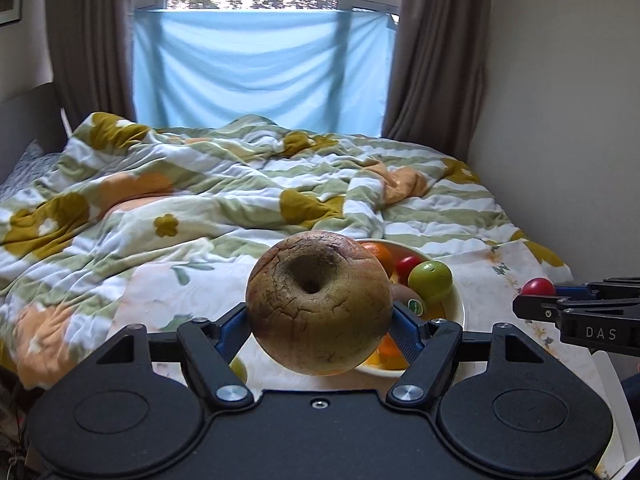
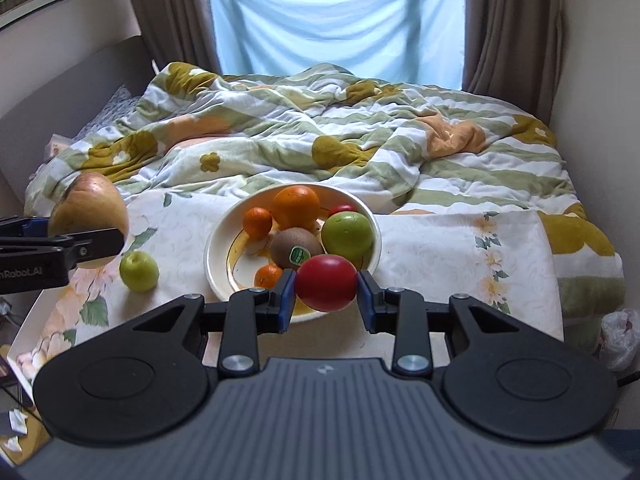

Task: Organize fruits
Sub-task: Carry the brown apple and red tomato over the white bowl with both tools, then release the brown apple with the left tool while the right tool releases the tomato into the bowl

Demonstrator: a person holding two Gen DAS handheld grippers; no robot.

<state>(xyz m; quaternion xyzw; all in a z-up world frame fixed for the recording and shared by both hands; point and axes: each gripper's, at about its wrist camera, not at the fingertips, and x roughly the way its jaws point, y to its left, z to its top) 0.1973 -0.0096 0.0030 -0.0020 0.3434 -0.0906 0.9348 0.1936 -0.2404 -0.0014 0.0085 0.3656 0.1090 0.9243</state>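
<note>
My left gripper (image 1: 318, 324) is shut on a big brownish apple (image 1: 319, 302) with cracked skin, held in the air left of the plate; the right wrist view shows that apple (image 2: 90, 216) at the left edge. My right gripper (image 2: 326, 300) is shut on a small red fruit (image 2: 326, 282), hanging just in front of the white plate (image 2: 216, 248). On the plate lie a large orange (image 2: 296, 206), two small oranges, a kiwi (image 2: 294, 246) with a sticker, a green apple (image 2: 347, 236) and a red fruit at the back. A small green apple (image 2: 139, 271) lies on the cloth left of the plate.
The plate stands on a floral cloth (image 2: 460, 256) over a low table at the foot of a bed with a rumpled flowered quilt (image 2: 320, 136). Curtains and a blue sheet hang behind. A white bag (image 2: 618, 336) lies on the floor at the right.
</note>
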